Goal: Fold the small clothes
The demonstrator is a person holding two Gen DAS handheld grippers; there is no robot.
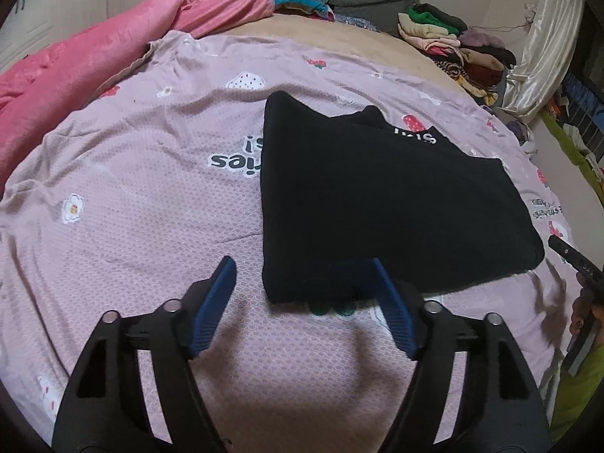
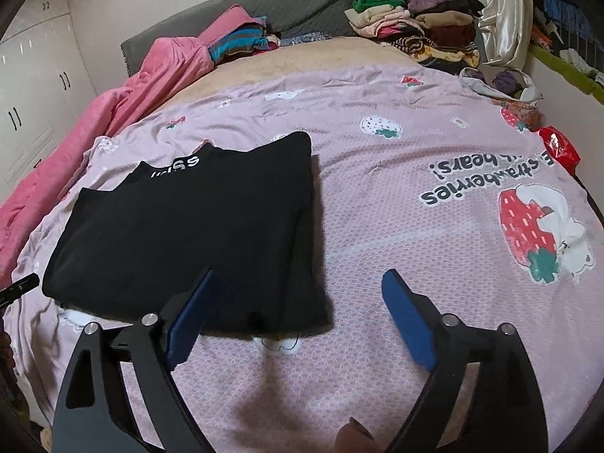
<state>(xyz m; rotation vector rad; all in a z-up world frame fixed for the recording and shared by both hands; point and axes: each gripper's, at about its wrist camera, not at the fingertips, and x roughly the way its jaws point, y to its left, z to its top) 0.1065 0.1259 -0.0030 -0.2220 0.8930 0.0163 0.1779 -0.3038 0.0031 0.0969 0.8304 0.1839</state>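
Observation:
A black top [image 1: 381, 204] with white letters on its collar lies folded flat on the pink strawberry-print bedspread [image 1: 151, 173]. My left gripper [image 1: 302, 264] is open and empty, hovering at the garment's near left corner. In the right wrist view the same black top [image 2: 188, 234] lies left of centre. My right gripper [image 2: 300, 277] is open and empty above the garment's near right corner. The other gripper's black tip shows at the right edge of the left wrist view [image 1: 573, 260].
A pink quilt [image 1: 94, 60] is bunched along the left side of the bed. A pile of folded clothes [image 1: 453, 45] sits at the far right by a grey headboard [image 2: 264, 7]. A red packet [image 2: 558, 147] lies at the bed's right edge. White wardrobes [image 2: 34, 87] stand left.

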